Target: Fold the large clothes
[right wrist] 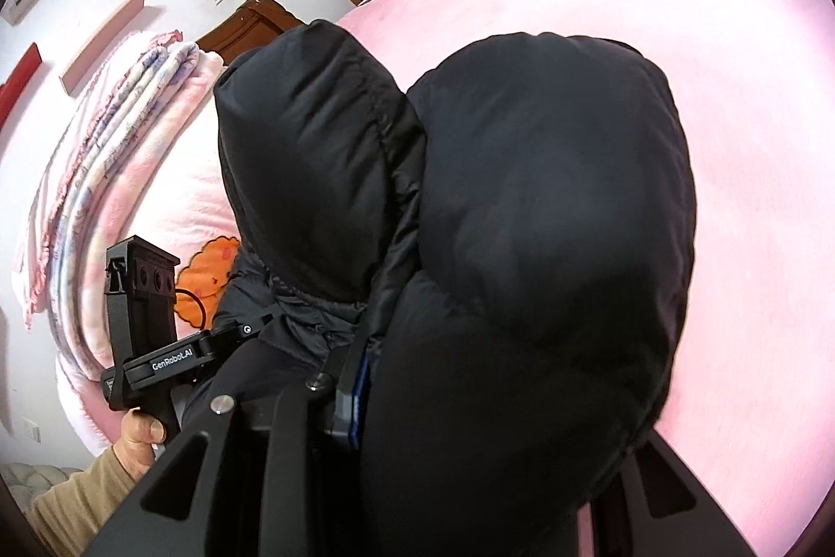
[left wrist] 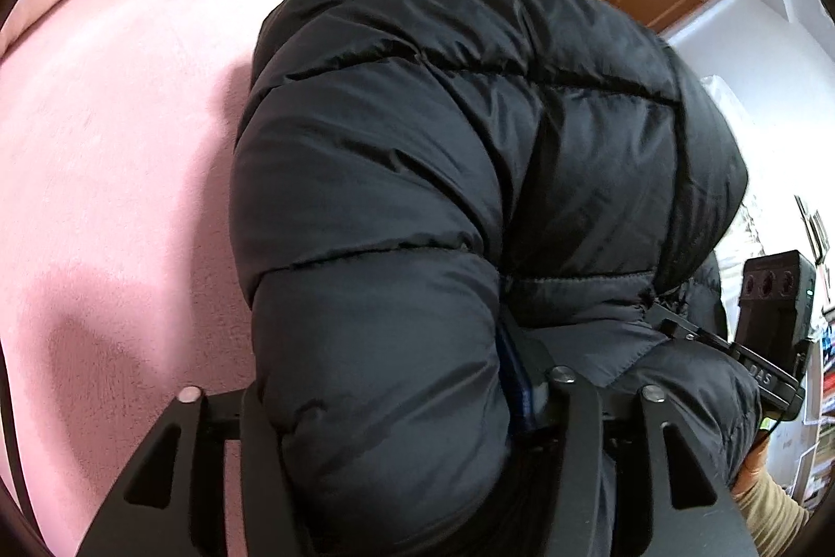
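A black puffer jacket (left wrist: 469,170) is held bunched over the pink bed (left wrist: 120,150), a thick fold of it carried by each hand-held gripper so that the bulk can be brought together for a further fold. In the left wrist view the left hand-held gripper (left wrist: 396,405) is seen with a swollen quilted roll filling the space between its fingers; the jaws are set fairly wide, and whether the pads press the cloth or merely flank it cannot be told. In the right wrist view the right hand-held gripper (right wrist: 469,405) is seen pinching a rounded mass of the same jacket, its jaws part-closed on the padding. The opposite gripper's body is caught at the edge of each view.

The shell is smooth, faintly glossy nylon, stitched into fat horizontal channels that puff up wherever it is doubled; the shape is judged springy and likely to unfold if let go. The bed cover is a soft, matte fleece. A stack of folded pastel blankets (right wrist: 104,150) lies at the bed's far side, well apart from the jacket
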Action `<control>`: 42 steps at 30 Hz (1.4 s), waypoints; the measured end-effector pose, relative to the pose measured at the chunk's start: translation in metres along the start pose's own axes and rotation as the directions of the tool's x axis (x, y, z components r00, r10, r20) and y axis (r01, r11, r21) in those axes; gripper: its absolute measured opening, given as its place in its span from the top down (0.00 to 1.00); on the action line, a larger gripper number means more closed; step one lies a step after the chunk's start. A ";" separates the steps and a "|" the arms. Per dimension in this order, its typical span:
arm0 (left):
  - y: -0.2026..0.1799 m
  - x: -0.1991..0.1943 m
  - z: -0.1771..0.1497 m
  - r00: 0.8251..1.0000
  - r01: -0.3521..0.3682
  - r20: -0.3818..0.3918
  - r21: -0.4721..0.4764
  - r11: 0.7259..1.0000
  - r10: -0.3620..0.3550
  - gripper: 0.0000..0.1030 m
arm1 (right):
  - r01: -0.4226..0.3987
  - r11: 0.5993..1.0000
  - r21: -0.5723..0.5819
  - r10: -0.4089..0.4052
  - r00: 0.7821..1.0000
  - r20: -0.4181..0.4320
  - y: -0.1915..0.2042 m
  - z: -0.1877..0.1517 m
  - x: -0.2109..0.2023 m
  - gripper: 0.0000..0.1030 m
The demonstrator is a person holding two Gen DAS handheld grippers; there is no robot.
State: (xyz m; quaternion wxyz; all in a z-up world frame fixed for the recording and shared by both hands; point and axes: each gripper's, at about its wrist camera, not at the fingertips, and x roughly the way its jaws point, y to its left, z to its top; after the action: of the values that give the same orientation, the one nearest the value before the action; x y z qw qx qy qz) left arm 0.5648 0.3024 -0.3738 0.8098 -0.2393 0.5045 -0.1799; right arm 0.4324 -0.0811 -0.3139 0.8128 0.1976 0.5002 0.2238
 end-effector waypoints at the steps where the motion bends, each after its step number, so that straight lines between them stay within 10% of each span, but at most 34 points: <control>1: 0.006 0.003 -0.008 1.000 -0.017 -0.003 -0.011 1.000 0.017 0.36 | 0.010 1.000 -0.013 -0.010 1.000 -0.008 0.002 0.001 0.005 0.70; 5: 0.031 0.005 -0.024 0.984 -0.178 0.020 -0.035 0.983 0.179 0.00 | 0.048 0.997 -0.066 -0.051 0.997 -0.051 0.017 0.003 0.035 0.60; 9: 0.014 -0.002 -0.020 0.963 -0.266 0.044 -0.009 0.964 0.266 0.00 | 0.083 0.991 -0.107 -0.088 0.995 -0.050 0.039 0.003 0.043 0.46; 17: -0.013 -0.092 -0.039 0.868 -0.485 0.178 0.102 0.868 0.464 0.01 | 0.145 0.984 -0.099 -0.147 0.989 -0.008 0.051 -0.005 -0.002 0.27; 25: -0.106 -0.130 -0.080 0.868 -0.490 0.204 0.209 0.846 0.453 0.01 | 0.219 0.970 -0.102 -0.213 0.975 0.064 0.060 -0.047 -0.084 0.26; 32: -0.135 -0.070 -0.103 0.795 -0.601 0.121 0.298 0.742 0.595 0.01 | 0.270 0.948 -0.167 -0.262 0.963 0.067 0.080 -0.090 -0.123 0.26; 42: -0.154 -0.089 -0.129 0.803 -0.591 0.093 0.252 0.766 0.589 0.01 | 0.266 0.960 -0.092 -0.261 0.964 0.058 0.077 -0.119 -0.170 0.26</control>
State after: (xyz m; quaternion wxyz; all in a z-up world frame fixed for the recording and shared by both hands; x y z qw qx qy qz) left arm 0.4029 0.1973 -0.2699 0.8520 0.0425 0.5215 0.0178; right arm 0.2442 -0.1016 -0.1992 0.8552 0.0938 0.4920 0.1336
